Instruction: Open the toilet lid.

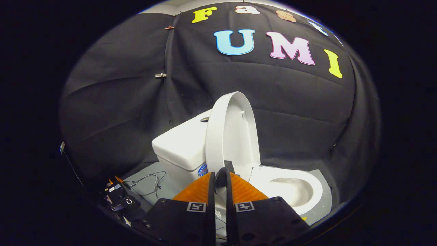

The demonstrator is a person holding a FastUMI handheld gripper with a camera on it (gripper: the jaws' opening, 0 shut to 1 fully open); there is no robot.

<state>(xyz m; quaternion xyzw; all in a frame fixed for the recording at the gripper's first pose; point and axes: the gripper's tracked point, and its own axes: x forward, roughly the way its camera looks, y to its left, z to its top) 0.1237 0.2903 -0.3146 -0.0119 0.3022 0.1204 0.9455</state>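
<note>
The lid (232, 133) stands raised, close to upright, its top leaning back toward the tank (182, 145) and its pale inner face turned toward the bowl (293, 191). The bowl lies open beside it, white and glossy; its hollow looks bare, though the deepest part is shaded and whether water sits there cannot be told. The claw (220, 177) is just in front of the lid's lower edge, its two fingers (196, 189) drawn nearly together with only a thin slit between them. The tips appear to meet the bottom of the lid, but whether they press on its rim or merely sit against it cannot be told, since the fingers cover that spot. They also hide the hinge and the near part of the toilet's rim. A round button (205, 119) shows on the tank top, half masked by the lid's edge, and a blue sticker (202, 169) on the tank front is partly covered by the left finger. On the grey floor (146, 184) left of the tank lie loose thin wires (150, 182), and nearer, a small dark device (119, 200) sits in shadow, too dim to make out.
</note>
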